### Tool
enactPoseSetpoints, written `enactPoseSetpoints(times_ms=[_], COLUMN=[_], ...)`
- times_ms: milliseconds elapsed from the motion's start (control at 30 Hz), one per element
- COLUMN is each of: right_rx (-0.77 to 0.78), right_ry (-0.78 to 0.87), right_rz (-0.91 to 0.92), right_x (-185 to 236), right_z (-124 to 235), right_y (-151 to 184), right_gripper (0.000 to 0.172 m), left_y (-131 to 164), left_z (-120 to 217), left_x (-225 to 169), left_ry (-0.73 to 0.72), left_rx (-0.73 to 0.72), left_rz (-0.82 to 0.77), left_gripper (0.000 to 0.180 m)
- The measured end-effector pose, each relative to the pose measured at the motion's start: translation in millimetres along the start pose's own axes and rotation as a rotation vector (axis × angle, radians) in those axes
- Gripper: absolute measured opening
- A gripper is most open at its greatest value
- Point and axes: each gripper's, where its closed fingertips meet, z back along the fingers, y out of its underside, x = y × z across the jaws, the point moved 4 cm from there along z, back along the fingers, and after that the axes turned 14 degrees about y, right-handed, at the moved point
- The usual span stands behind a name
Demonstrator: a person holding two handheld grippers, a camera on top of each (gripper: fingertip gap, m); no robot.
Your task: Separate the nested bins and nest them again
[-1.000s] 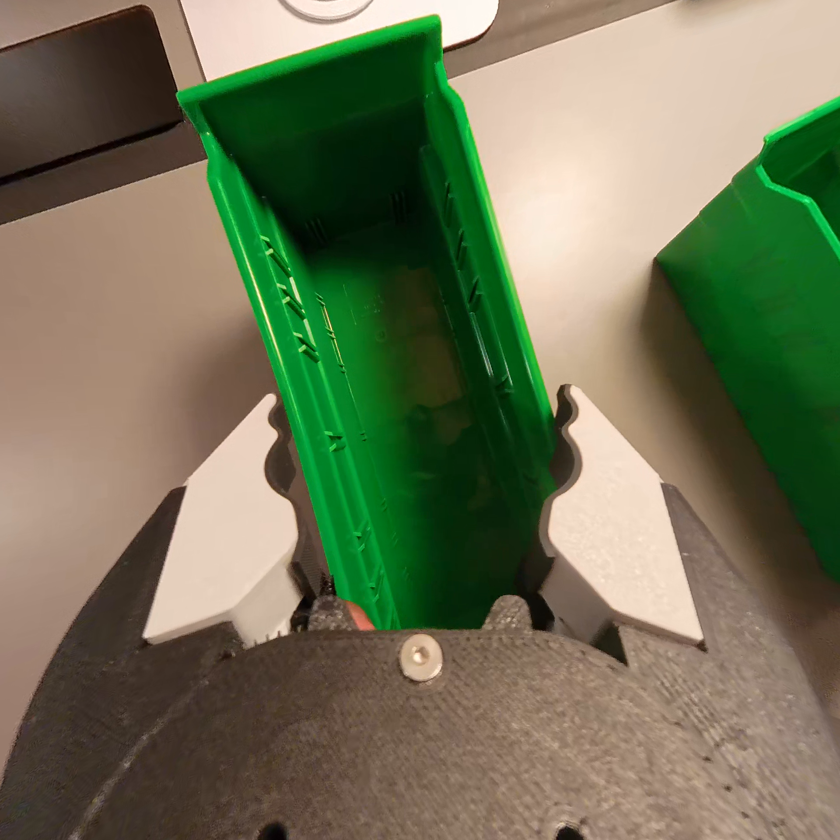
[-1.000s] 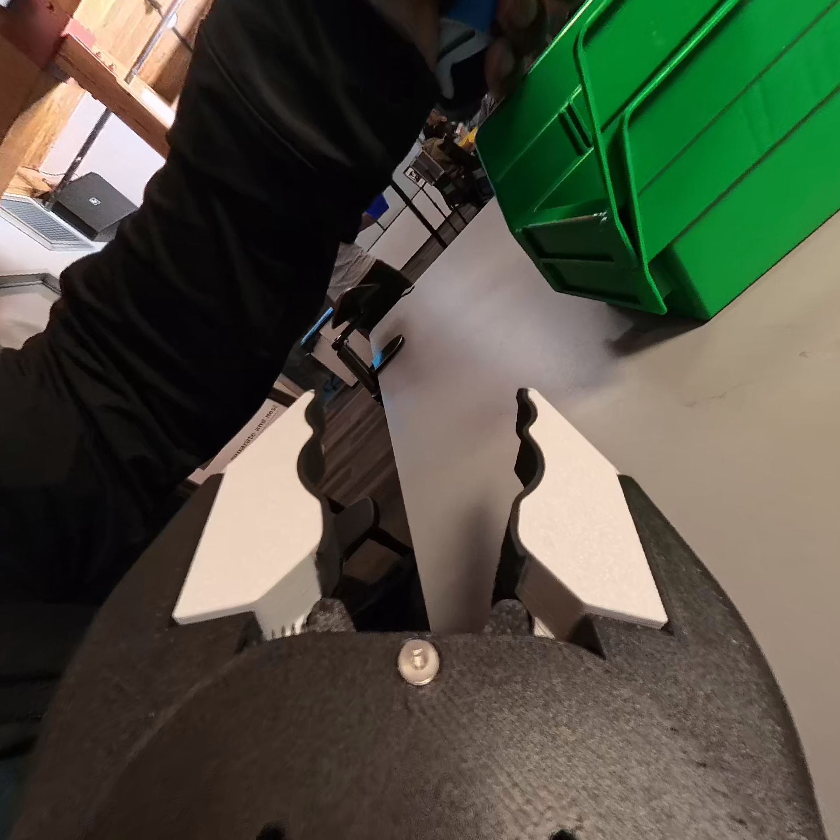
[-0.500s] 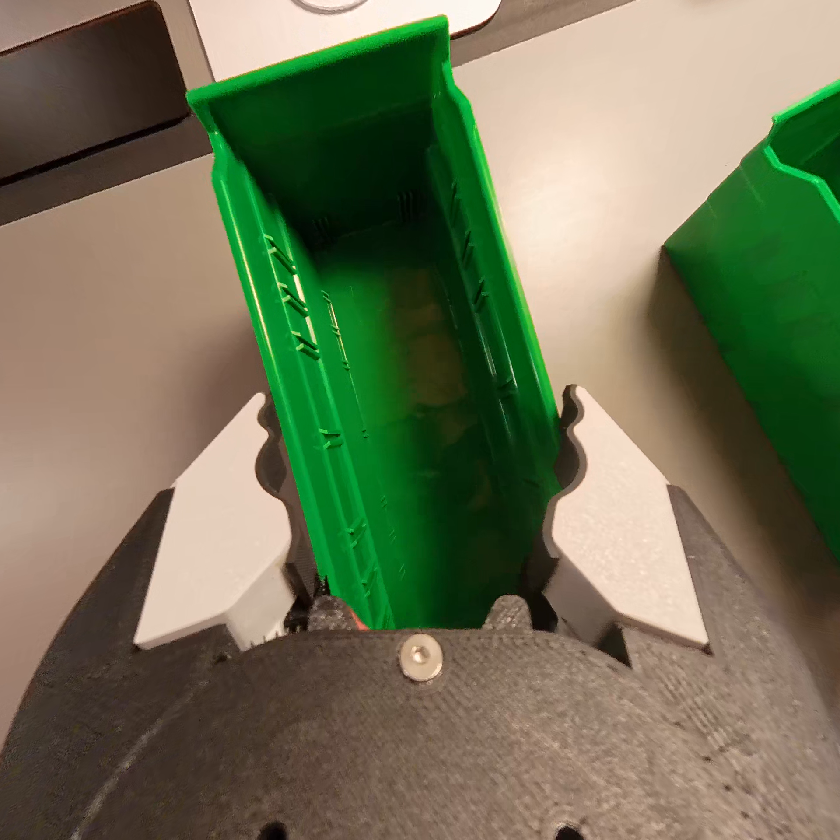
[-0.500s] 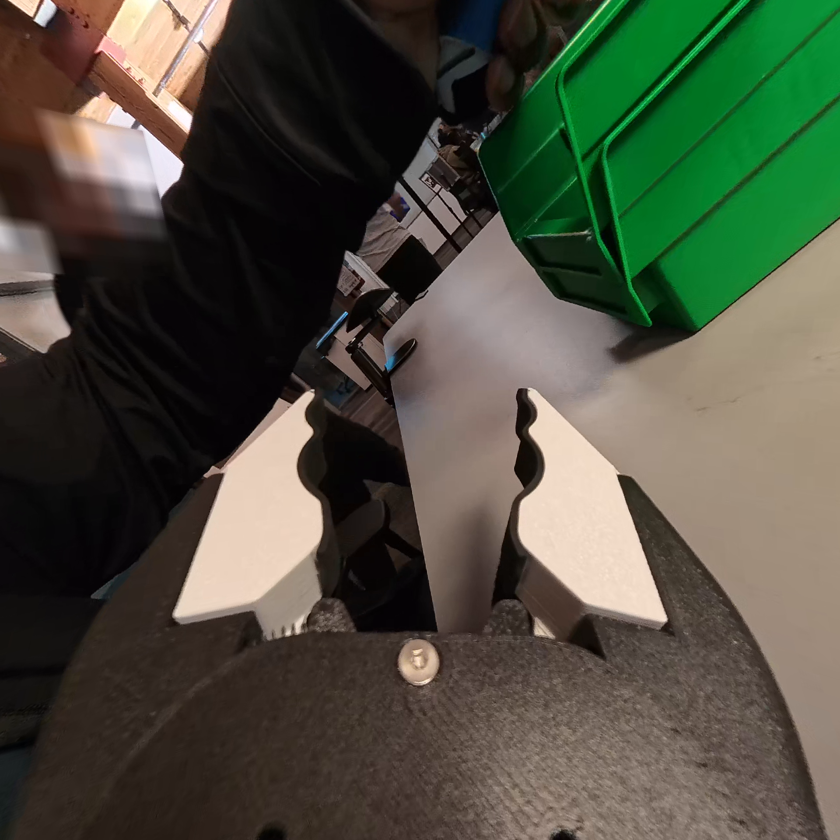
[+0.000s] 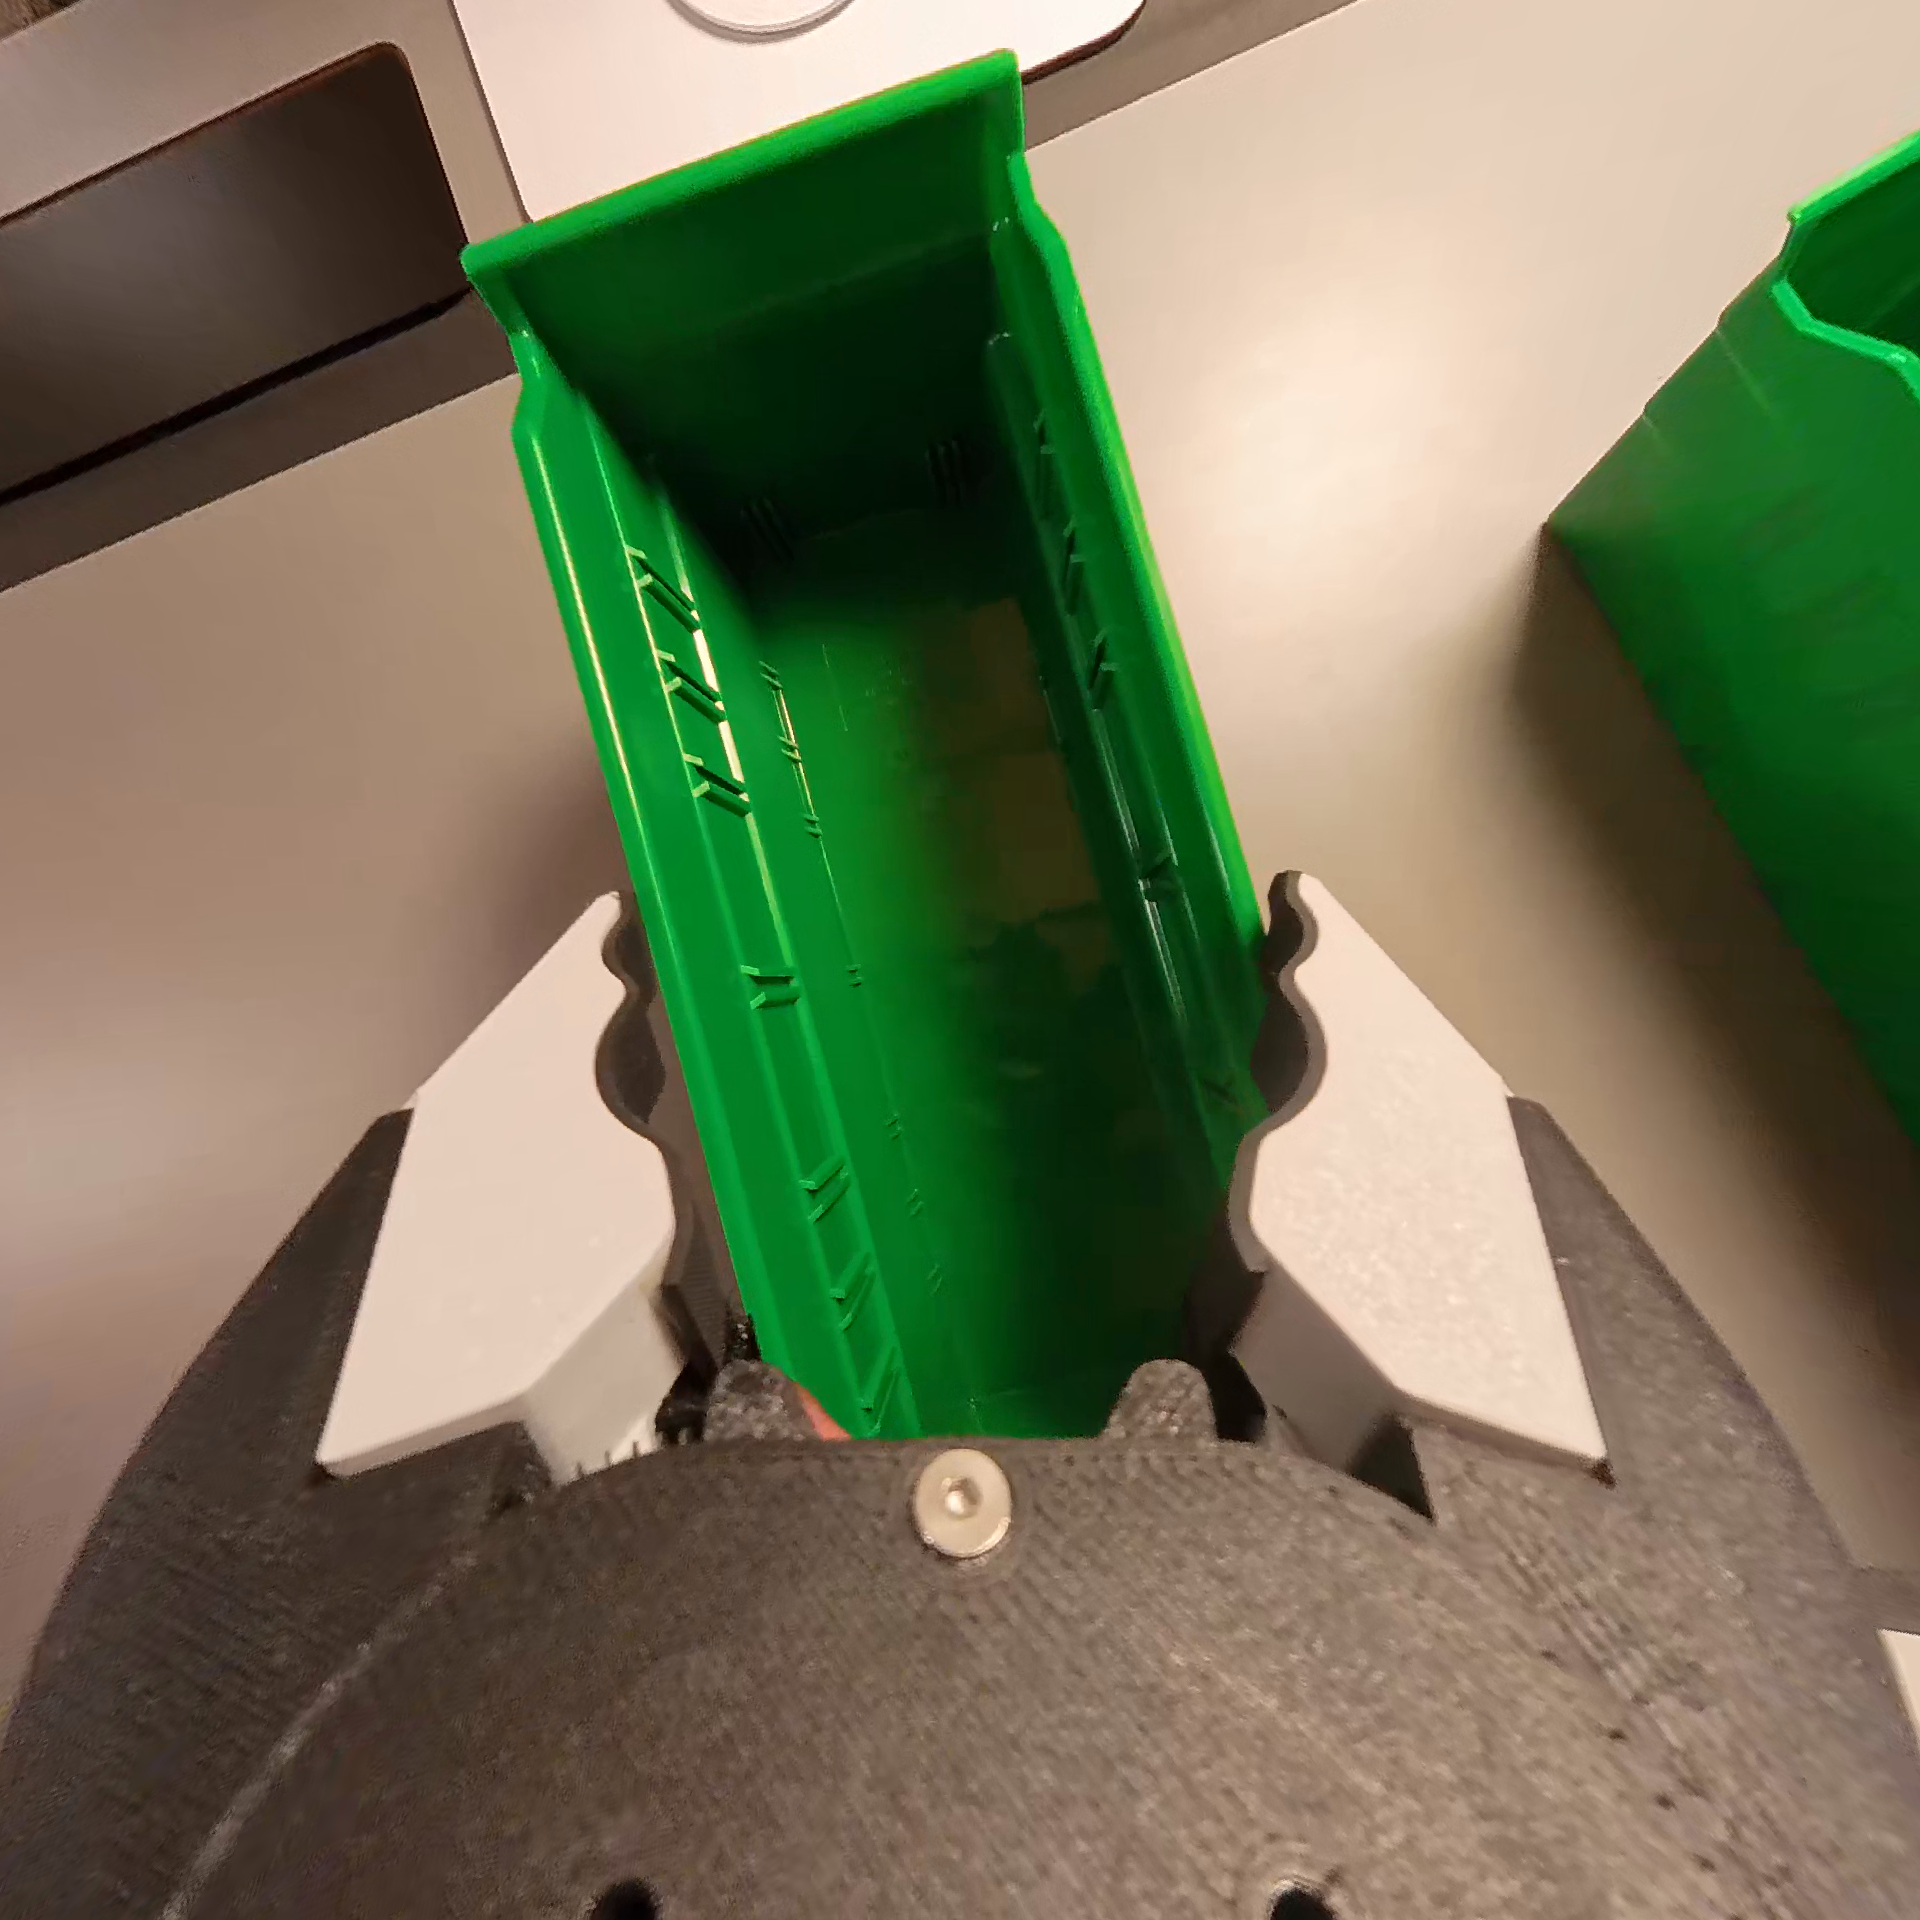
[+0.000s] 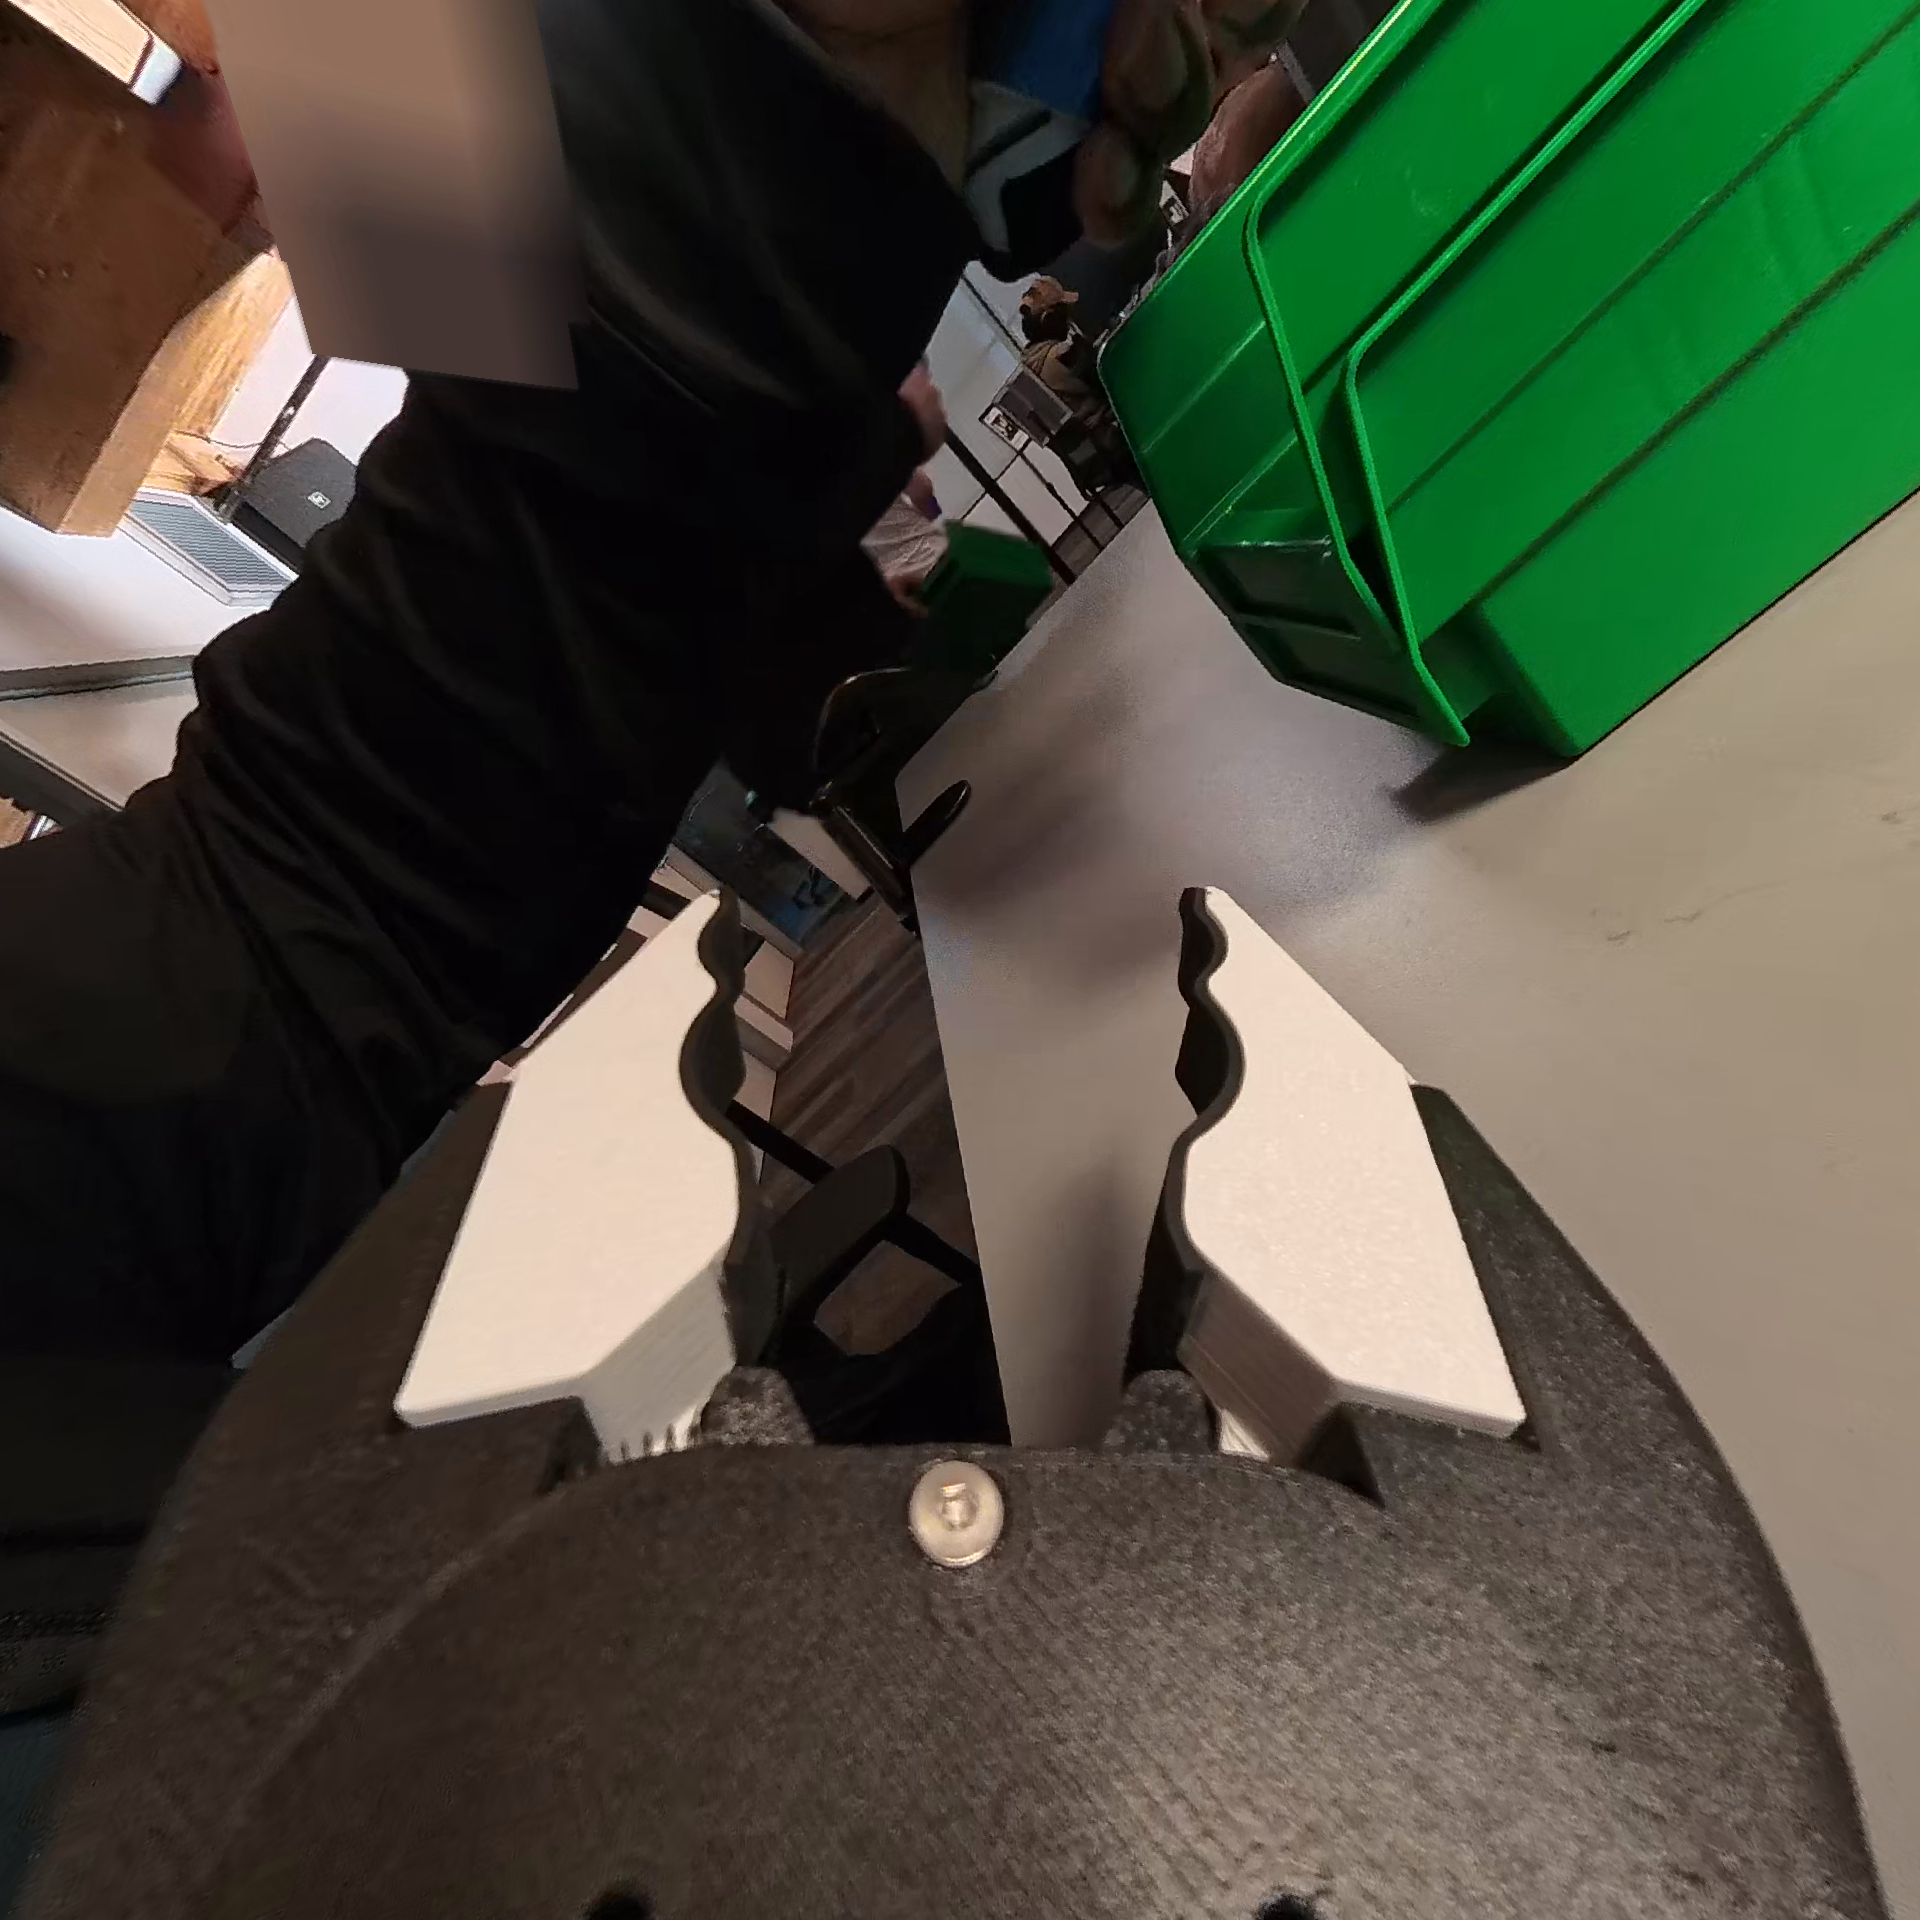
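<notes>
Far left in the left wrist view we have bare grey table [image 5: 208,831], then our left gripper [image 5: 951,997] spread very wide around a narrow green bin [image 5: 914,831]. The bin's long axis runs straight away from the gripper, open top facing the camera, near end tucked in at the finger roots. The right finger [image 5: 1351,1039] touches the bin's wall; the left finger [image 5: 561,1039] shows a thin gap at its tip, so we judge the hold loose or just released. Right of that, well apart, sits another green bin [image 5: 1766,675].

In the right wrist view, a black sleeve [image 6: 416,831] fills the left. Our right gripper [image 6: 961,935] is wide open and empty, low by the table edge. Ahead and to the right lie nested green bins [image 6: 1558,416], tipped, resting on the table. The left gripper is the nearer one for re-nesting; its bin must travel right.
</notes>
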Motion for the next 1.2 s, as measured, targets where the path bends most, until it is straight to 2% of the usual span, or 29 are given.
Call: enactPoseSetpoints(times_ms=[767, 933, 1200], right_rx=[0.001, 0.001, 0.000], right_ry=[0.005, 0.005, 0.003], right_rz=[0.000, 0.000, -0.001], right_x=[-0.7, -0.5, -0.5], right_z=[-0.3, -0.2, -0.3], right_y=[-0.1, 0.0, -0.1], right_gripper=[0.084, 0.084, 0.084], left_y=[5.3, 3.3, 1.2], left_z=[0.0, 3.5, 8.6], left_x=[-1.9, -0.9, -3.7], left_ry=[0.000, -0.003, 0.037], left_rx=[0.018, -0.008, -0.049], left_rz=[-0.027, -0.027, -0.002], left_gripper=[0.120, 0.103, 0.092])
